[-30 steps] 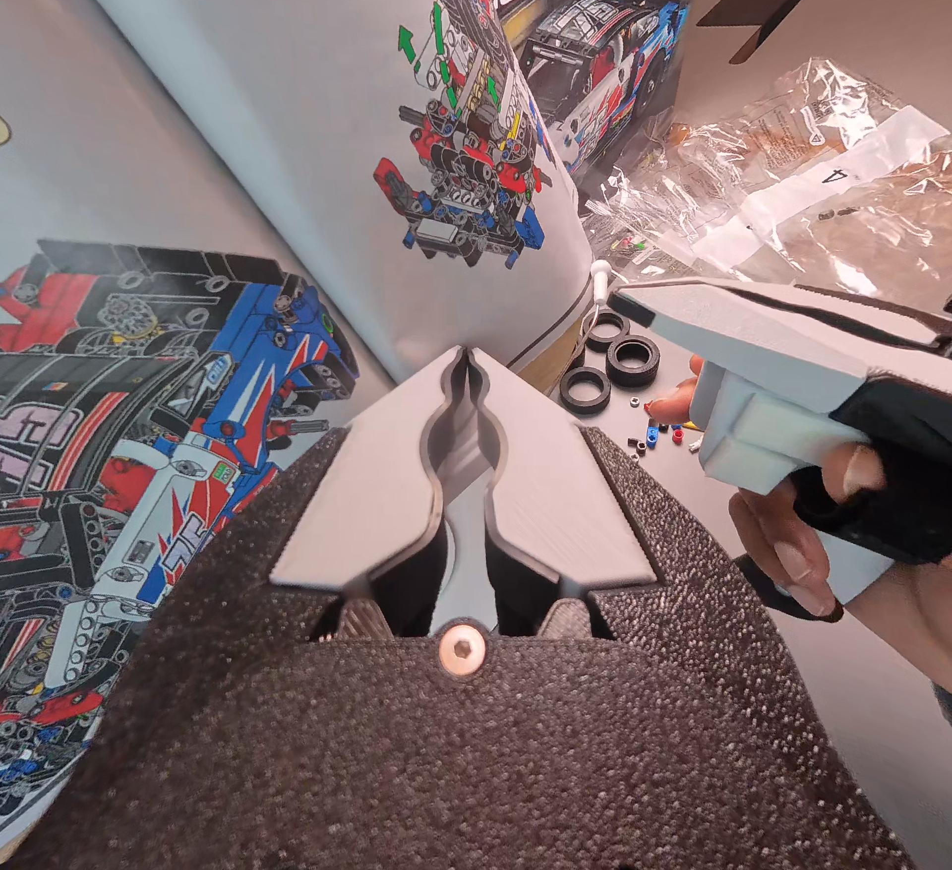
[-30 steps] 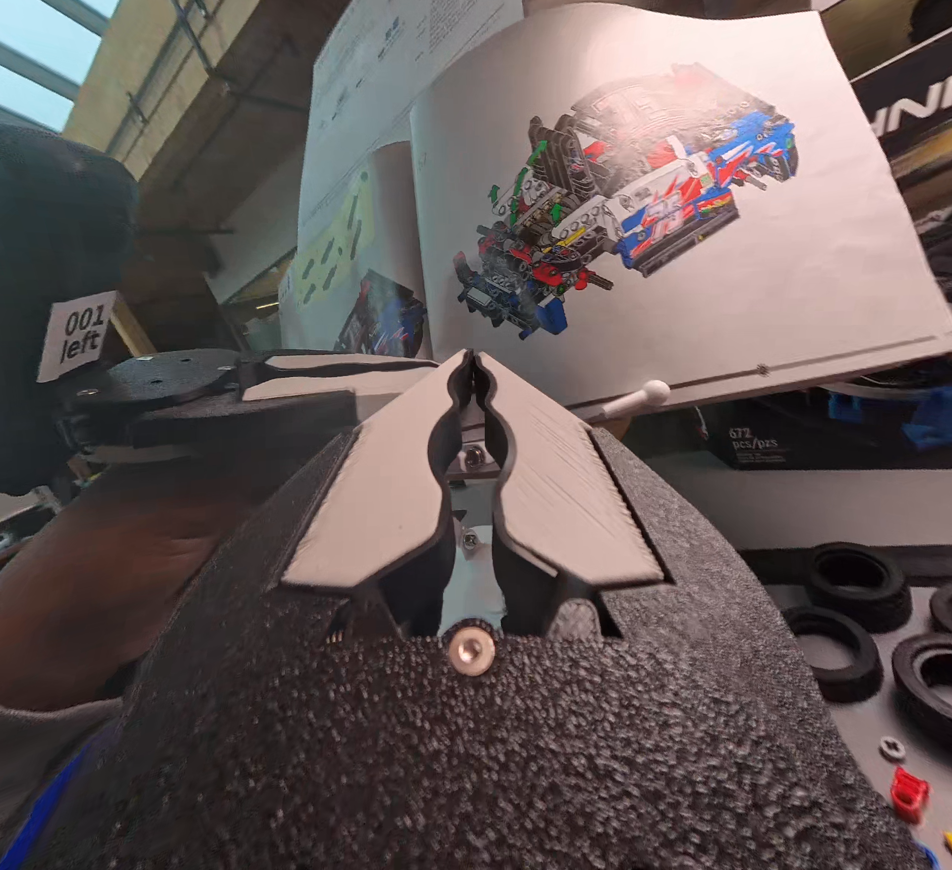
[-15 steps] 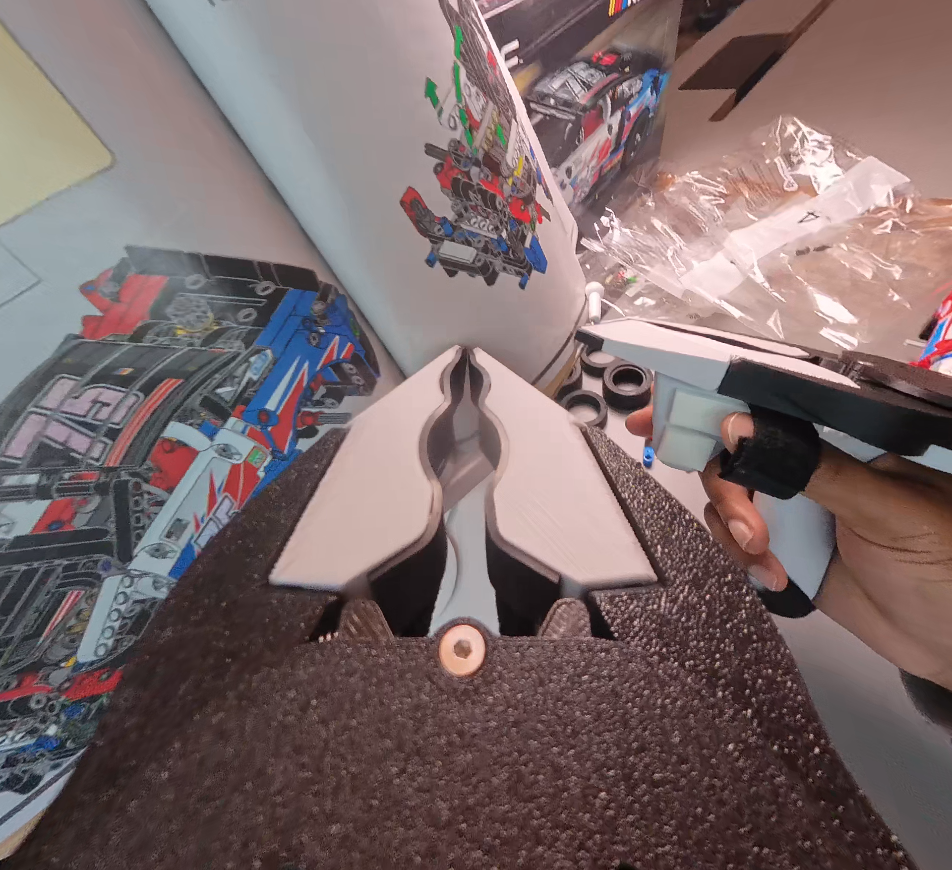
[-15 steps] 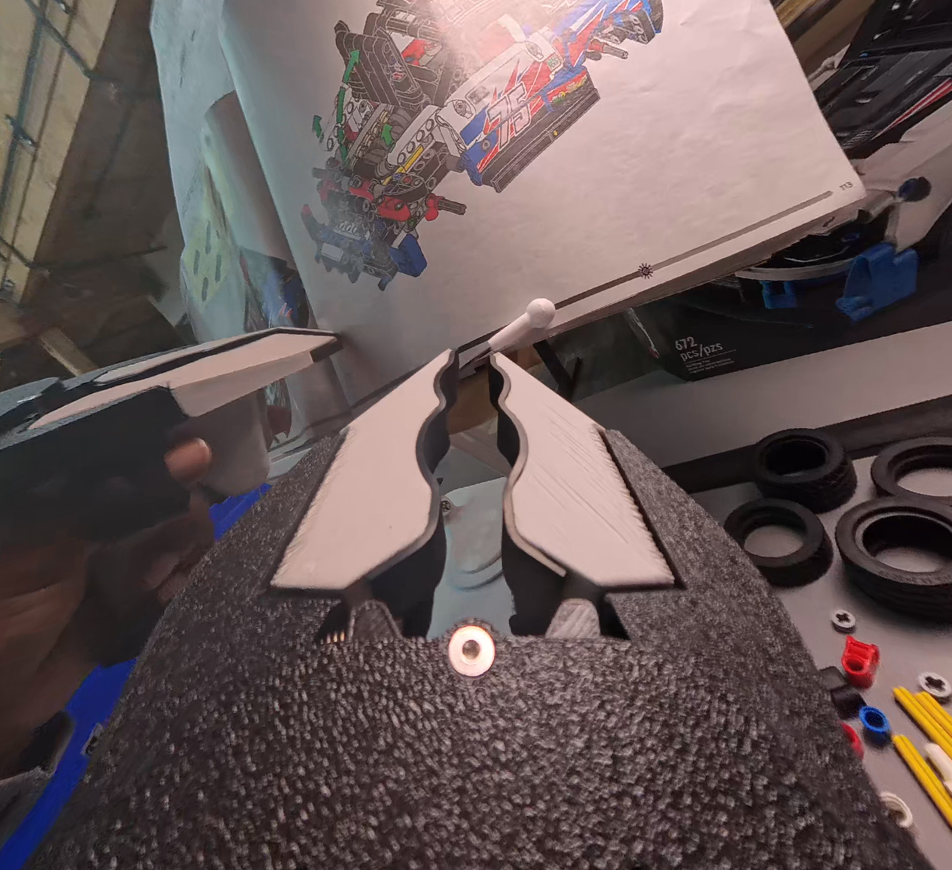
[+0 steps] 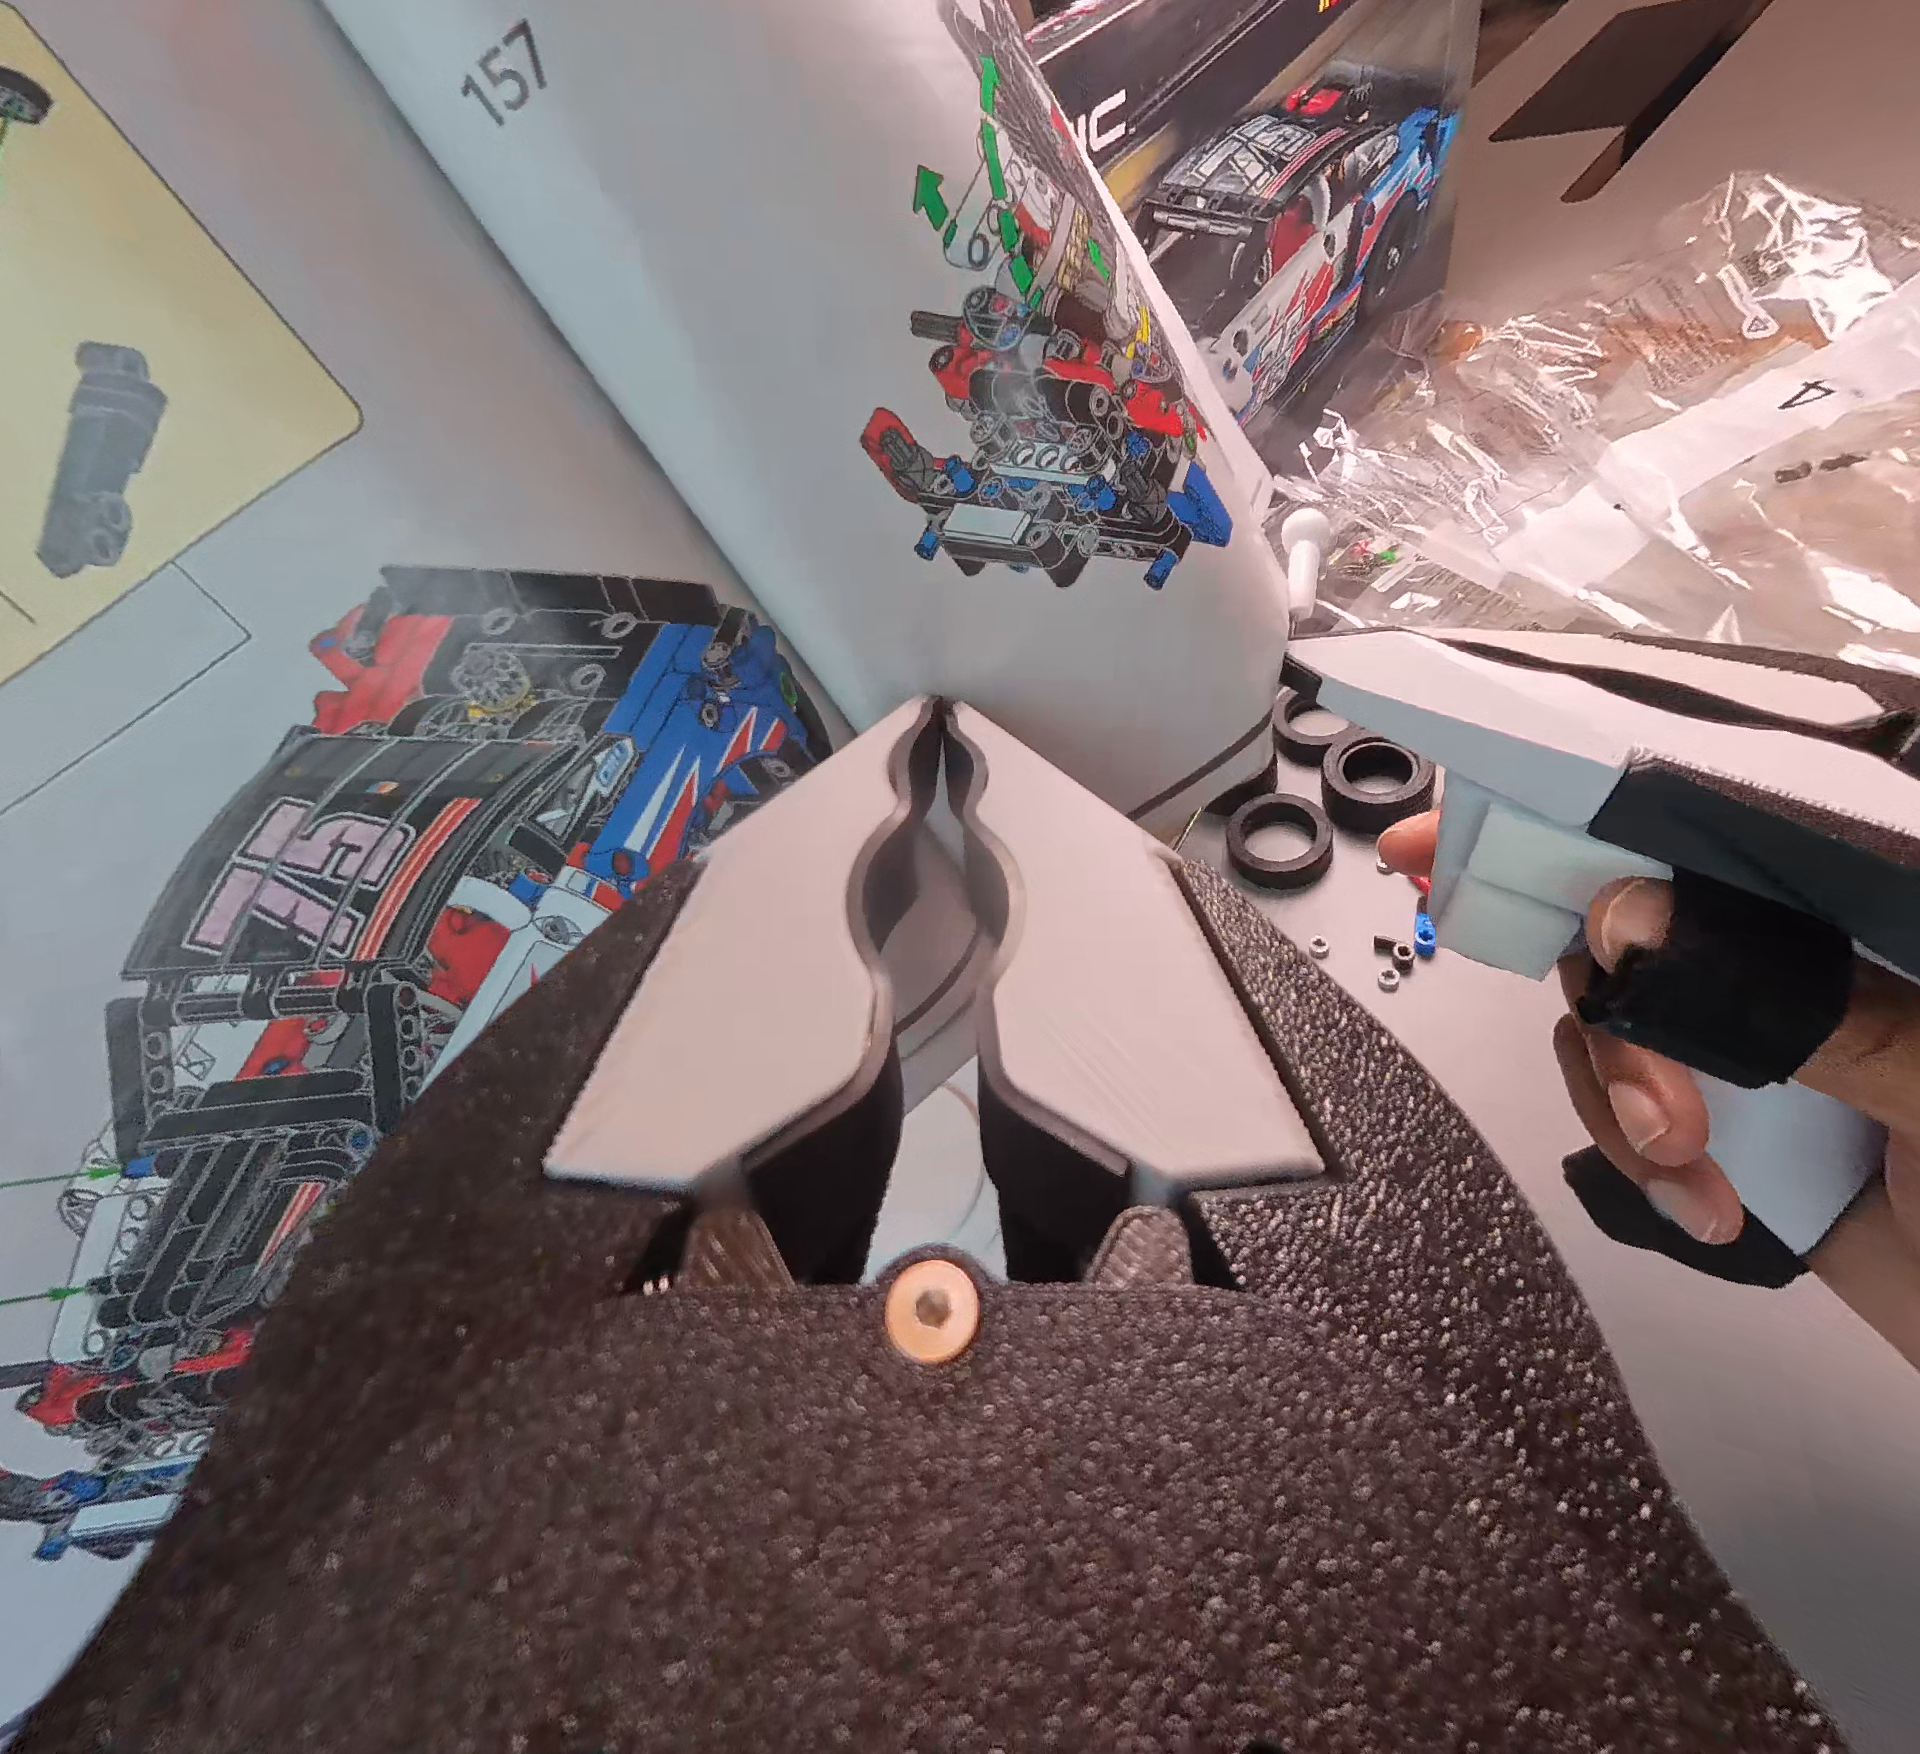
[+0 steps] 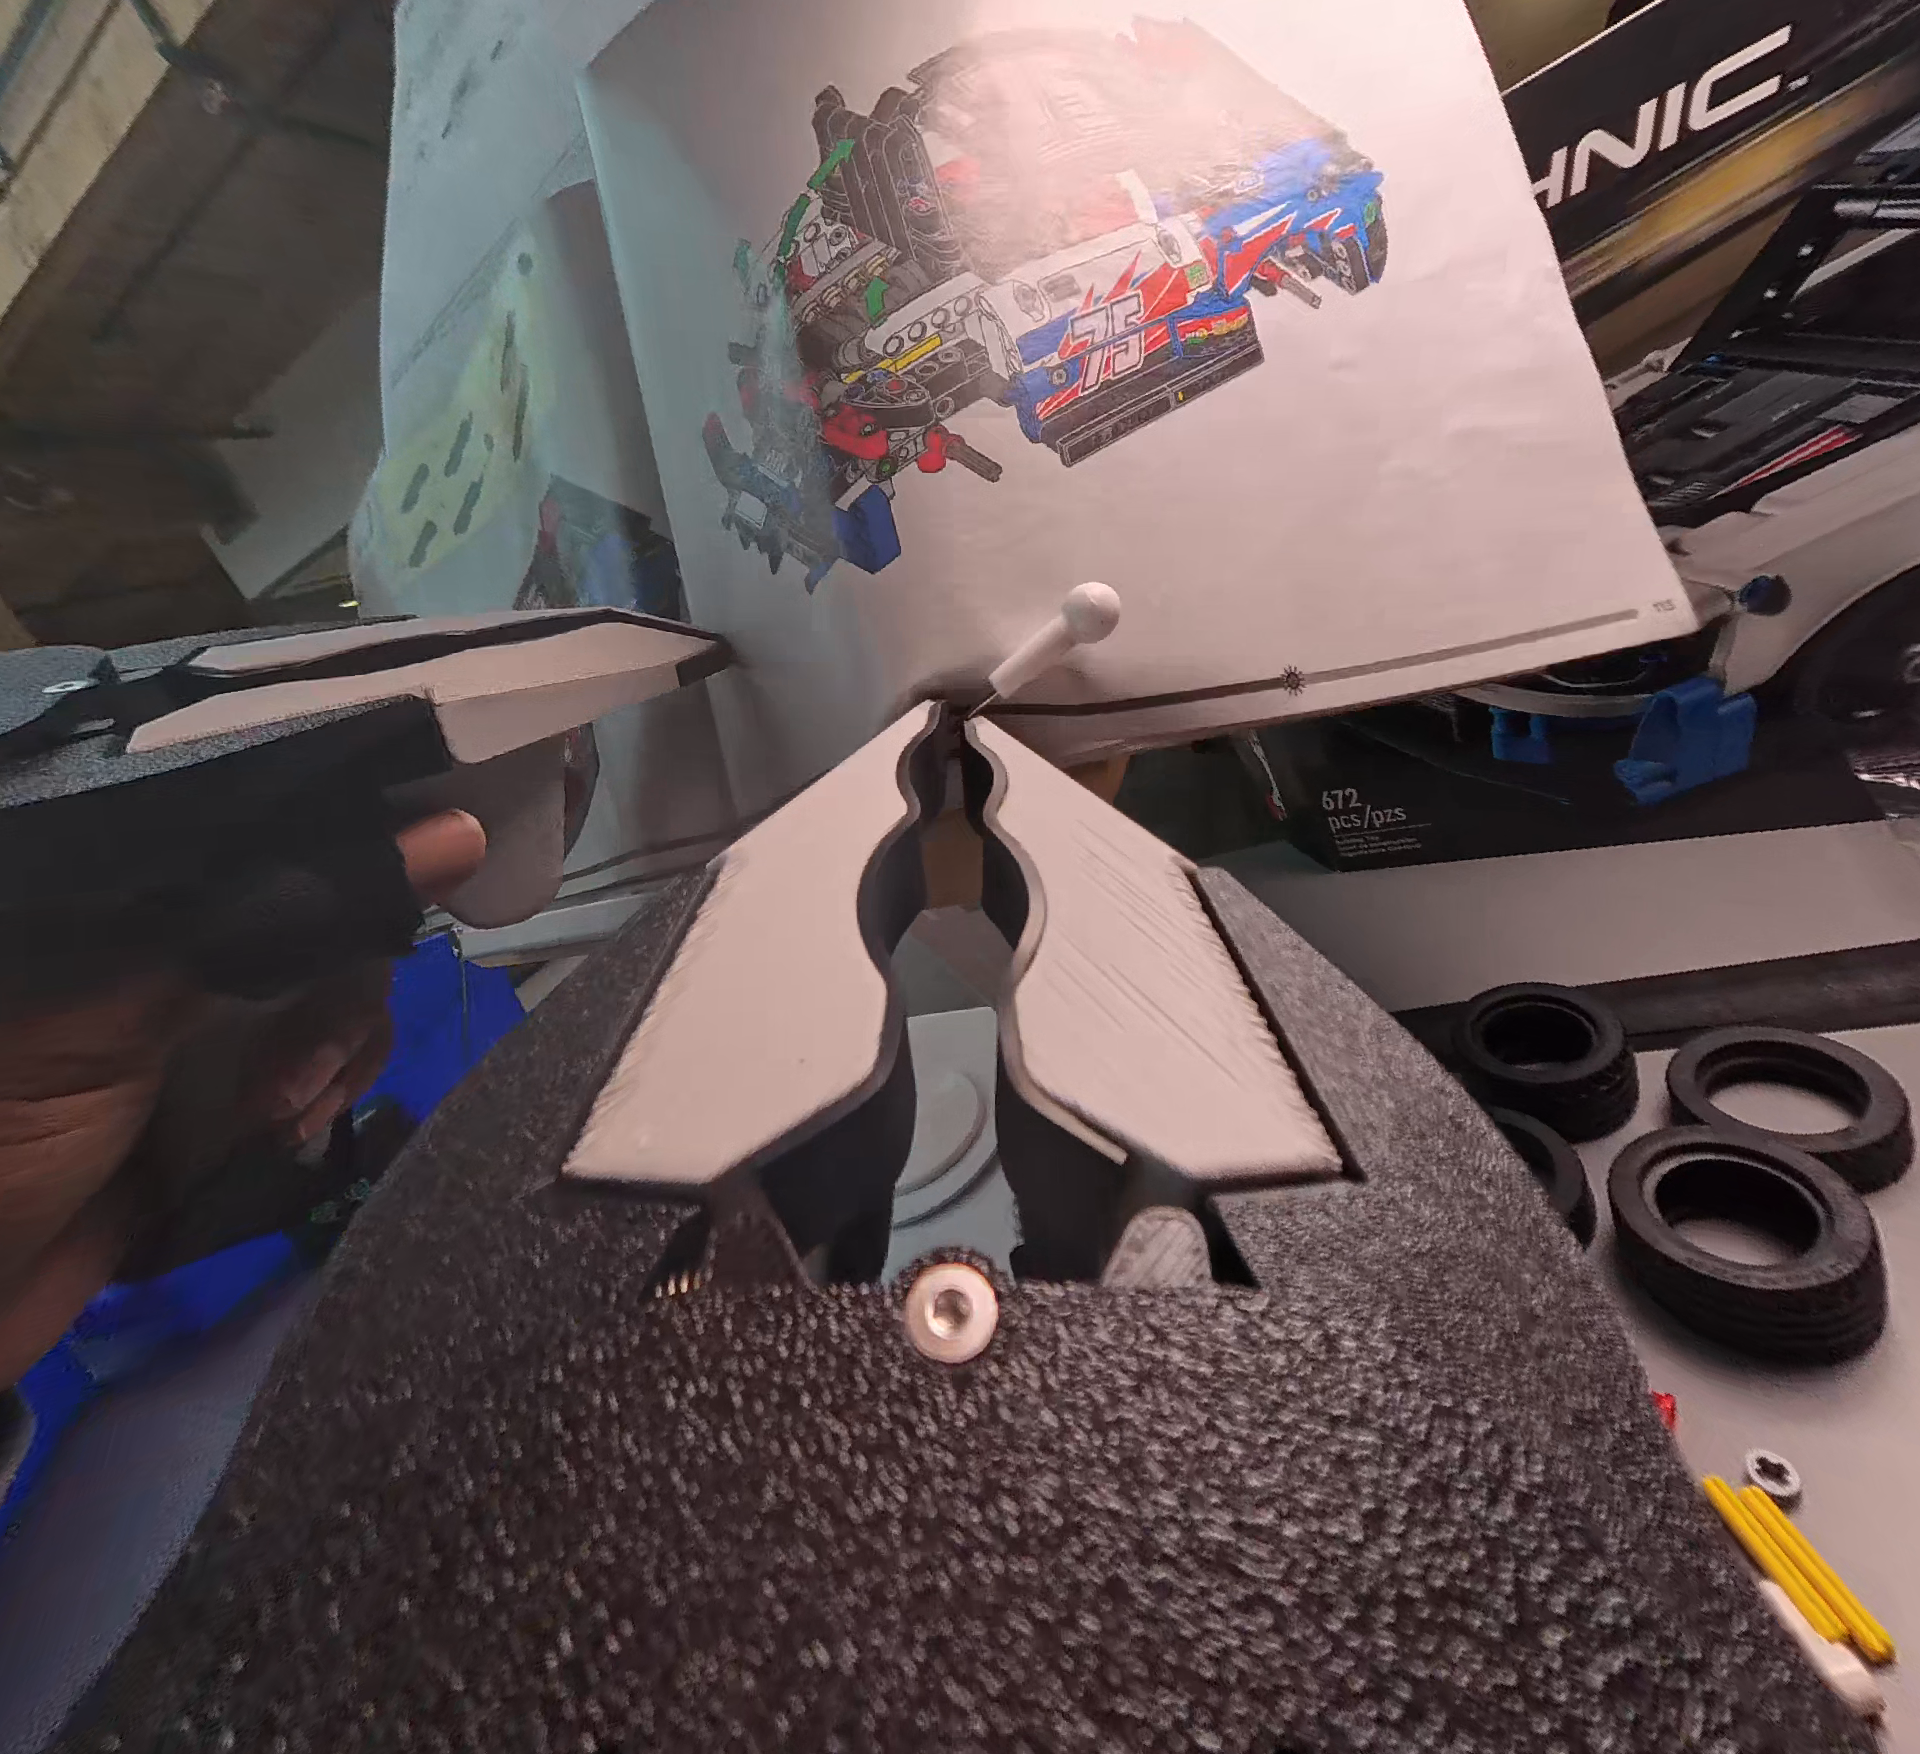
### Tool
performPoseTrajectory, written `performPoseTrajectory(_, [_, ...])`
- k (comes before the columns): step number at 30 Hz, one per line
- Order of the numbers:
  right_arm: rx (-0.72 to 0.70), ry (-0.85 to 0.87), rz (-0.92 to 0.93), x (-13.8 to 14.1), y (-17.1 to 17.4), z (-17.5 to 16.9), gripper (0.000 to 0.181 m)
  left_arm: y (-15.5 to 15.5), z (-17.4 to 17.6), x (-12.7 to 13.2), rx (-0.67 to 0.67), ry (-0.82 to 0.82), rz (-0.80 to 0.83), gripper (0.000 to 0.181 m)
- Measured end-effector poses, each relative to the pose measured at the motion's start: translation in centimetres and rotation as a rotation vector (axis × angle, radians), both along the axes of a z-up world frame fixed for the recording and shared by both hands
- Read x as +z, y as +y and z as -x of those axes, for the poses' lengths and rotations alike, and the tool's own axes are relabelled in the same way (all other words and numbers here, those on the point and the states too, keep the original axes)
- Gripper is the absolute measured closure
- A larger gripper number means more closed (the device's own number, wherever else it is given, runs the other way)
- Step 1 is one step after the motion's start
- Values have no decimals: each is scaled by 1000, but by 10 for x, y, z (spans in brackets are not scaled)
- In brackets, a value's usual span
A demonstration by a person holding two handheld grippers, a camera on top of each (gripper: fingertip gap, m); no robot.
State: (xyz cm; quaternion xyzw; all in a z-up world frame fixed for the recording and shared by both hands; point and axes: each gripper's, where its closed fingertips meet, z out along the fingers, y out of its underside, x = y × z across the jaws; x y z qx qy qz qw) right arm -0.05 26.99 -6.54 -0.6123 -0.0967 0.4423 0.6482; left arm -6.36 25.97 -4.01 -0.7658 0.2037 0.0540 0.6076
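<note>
Instruction booklet point(image 5: 644, 270) pages, printed with race-car build diagrams, stand open and curved above the grey table point(image 5: 1714, 1392), filling most of both views. One lifted page point(image 6: 1299, 177) rises between the two grippers. Behind it stands a dark set box point(image 5: 1299, 42) showing the car, with crumpled clear plastic bags point(image 5: 1683, 416) to its right. The left gripper point(image 5: 940, 717) has its jaws pressed together at the tips on the lower edge of the lifted page. The right gripper point(image 6: 951, 717) is likewise closed at the tips, pinching the thin stem of a small white ball-ended pin point(image 6: 1055, 639) right at the page's bottom edge. Black rubber tyres point(image 6: 1745, 1216) lie on the table near the right gripper, with tiny yellow rods point(image 6: 1797, 1569) and loose small parts point(image 5: 1392, 956) just beside them.
</note>
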Motion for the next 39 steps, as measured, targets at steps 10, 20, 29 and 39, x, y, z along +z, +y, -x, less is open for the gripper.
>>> performPoseTrajectory(10, [-45, -126, -98, 8, -4, 3, 181, 3, -1, -1, 8, 71, 1, 181])
performPoseTrajectory(20, [83, 98, 68, -13, -1, -4, 181, 6, 1, -2, 13, 81, -5, 181])
performPoseTrajectory(29, [5, -91, -156, 9, -7, 4, 181, 3, -3, -4, 19, 127, -11, 181])
performPoseTrajectory(39, [47, -103, -96, 5, 3, 6, 181, 1, -2, -3, 10, 113, -23, 181])
